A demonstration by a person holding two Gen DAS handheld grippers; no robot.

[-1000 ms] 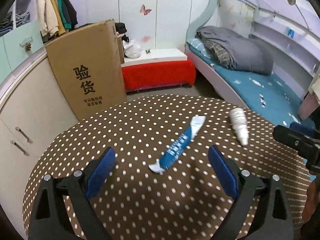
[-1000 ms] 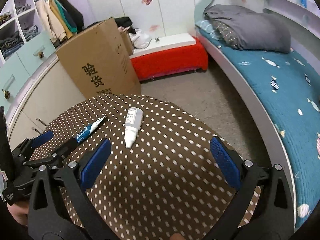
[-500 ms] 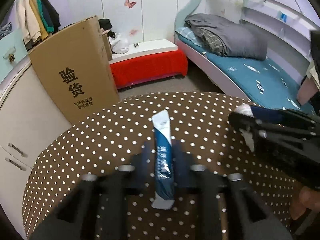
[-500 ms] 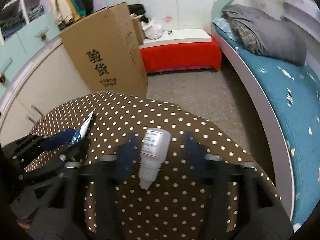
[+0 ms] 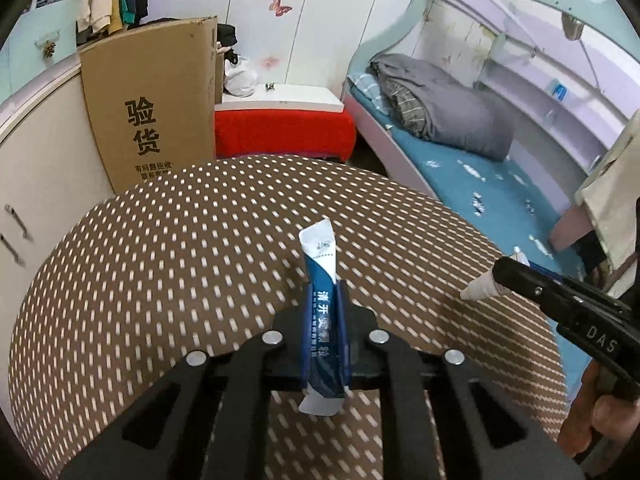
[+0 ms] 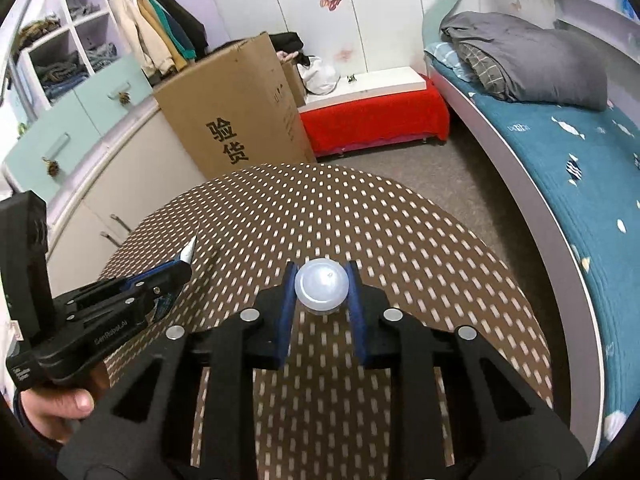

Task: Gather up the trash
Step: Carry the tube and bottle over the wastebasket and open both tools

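The blue-and-white sachet (image 5: 325, 322) stands pinched between the blue pads of the left gripper (image 5: 325, 312), its white crimped top rising above the fingers and its lower white edge hanging below them, clear of the table. In the right wrist view the left gripper (image 6: 176, 276) reaches in from the left edge, level over the tabletop, with the person's left hand (image 6: 60, 404) wrapped round its handle; only the sachet's white tip (image 6: 188, 254) pokes out past the fingers there.

The round table (image 5: 160, 264) beneath is covered in a brown cloth with white dots. Behind it leans a tall cardboard box (image 5: 152, 108) printed with black characters, next to a low red bench (image 5: 284, 132) with a white top.

The white plastic dropper bottle (image 6: 321, 286) sits squeezed between the right gripper's (image 6: 321, 292) blue pads, its round base facing the camera. From the left wrist view the right gripper (image 5: 516, 276) enters from the right, the bottle's conical nozzle (image 5: 478, 289) pointing left above the cloth, and the right hand (image 5: 592, 412) grips the handle. A curved bed (image 6: 560, 152) with a teal sheet and grey duvet lies along the right.
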